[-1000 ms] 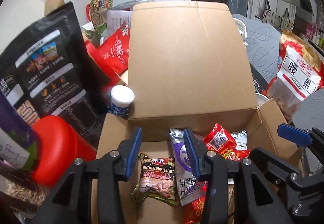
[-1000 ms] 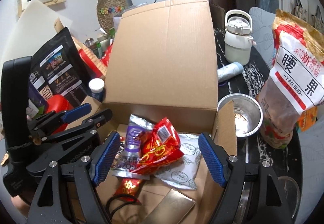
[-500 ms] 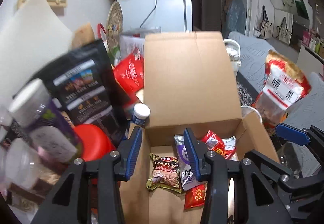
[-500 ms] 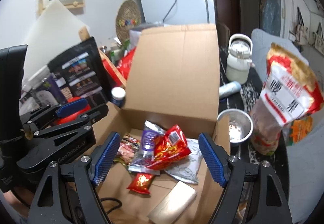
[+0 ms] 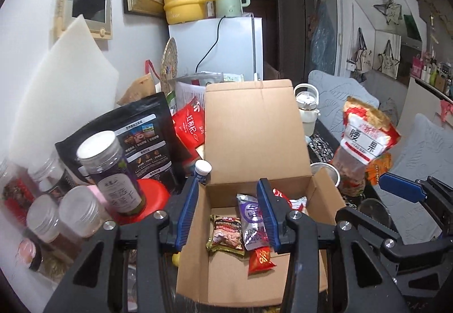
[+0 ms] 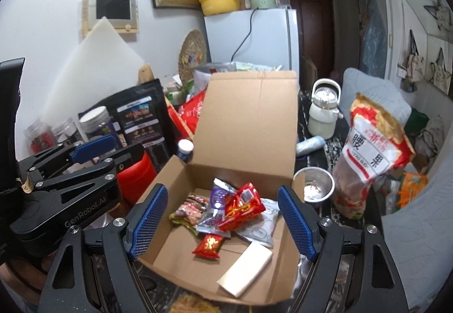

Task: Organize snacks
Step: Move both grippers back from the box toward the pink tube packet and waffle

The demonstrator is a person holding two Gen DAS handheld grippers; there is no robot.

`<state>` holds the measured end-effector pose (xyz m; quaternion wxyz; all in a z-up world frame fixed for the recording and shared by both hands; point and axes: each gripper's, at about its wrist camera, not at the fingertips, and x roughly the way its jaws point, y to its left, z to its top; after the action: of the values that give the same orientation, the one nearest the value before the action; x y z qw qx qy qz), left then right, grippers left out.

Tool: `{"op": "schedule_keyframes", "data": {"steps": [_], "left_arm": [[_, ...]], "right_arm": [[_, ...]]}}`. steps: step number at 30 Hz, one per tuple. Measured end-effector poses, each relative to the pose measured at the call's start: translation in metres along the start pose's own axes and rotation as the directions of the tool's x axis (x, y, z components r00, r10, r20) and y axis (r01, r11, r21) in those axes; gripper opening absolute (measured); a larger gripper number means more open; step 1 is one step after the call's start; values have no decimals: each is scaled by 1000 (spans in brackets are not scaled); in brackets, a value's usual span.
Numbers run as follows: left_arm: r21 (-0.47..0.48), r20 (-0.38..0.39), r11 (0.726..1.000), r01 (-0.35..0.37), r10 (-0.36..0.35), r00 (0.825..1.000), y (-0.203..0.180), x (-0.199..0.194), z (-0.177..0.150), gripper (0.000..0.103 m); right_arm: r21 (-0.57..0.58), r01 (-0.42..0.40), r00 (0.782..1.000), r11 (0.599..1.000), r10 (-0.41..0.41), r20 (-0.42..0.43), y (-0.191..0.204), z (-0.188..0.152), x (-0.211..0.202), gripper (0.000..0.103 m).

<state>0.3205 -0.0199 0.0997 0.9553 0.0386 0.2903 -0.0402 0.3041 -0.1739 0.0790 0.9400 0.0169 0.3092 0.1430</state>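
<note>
An open cardboard box (image 5: 254, 137) (image 6: 249, 126) stands with its lid up. Inside lie several snack packets: a cereal packet (image 5: 226, 233), a purple-silver packet (image 5: 252, 222) (image 6: 215, 208), red packets (image 6: 240, 206) (image 5: 260, 256), a white pouch (image 6: 260, 228) and a beige bar (image 6: 246, 267). My left gripper (image 5: 228, 214) is open and empty above the box's near left side. My right gripper (image 6: 223, 223) is wide open and empty above the box's front. The left gripper also shows in the right wrist view (image 6: 93, 154).
Left of the box stand a black pouch (image 5: 136, 137), a purple-labelled jar (image 5: 110, 171), clear jars (image 5: 73, 214) and a red container (image 5: 150, 194). To the right are a large cashew bag (image 6: 371, 151), a metal bowl (image 6: 314, 185) and a white kettle (image 6: 322, 112).
Both grippers have drawn back and up from the box, so more of the room and the jars on the left show. Both stay open and empty.
</note>
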Motion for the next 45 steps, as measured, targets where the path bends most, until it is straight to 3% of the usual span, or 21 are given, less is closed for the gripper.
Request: {"op": "schedule_keyframes", "data": {"steps": [10,20,21,23,25,34,45], "left_arm": [[14,37,1000,15,-15,999,-9,-49,-15,42],[-6,11,999,53,-53,999,-14,-75,-41,43],[-3,8,998,56,-56,998,-15,-76,-43,46],[0,4,998,61,-61,998,-16,-79,-50,69],[1,18,998,61,-61,998,-17,-83,-56,77],[29,-14,997,68,-67,998,-16,-92,-88,77],[-1,-98,993,115,-115,989,-12,-96,-134,77]], "right_arm": [[-10,3,999,1000,-2,54,12,-18,-50,84],[6,4,998,1000,-5,69,12,-44,-81,89],[8,4,998,1000,-5,70,12,-46,-83,89],[13,4,998,1000,-5,65,12,-53,-86,89],[15,5,998,1000,-6,63,12,-58,-88,89],[46,1,999,999,-3,32,14,-90,-93,90],[50,-12,1000,999,11,17,22,-130,-103,90]]}}
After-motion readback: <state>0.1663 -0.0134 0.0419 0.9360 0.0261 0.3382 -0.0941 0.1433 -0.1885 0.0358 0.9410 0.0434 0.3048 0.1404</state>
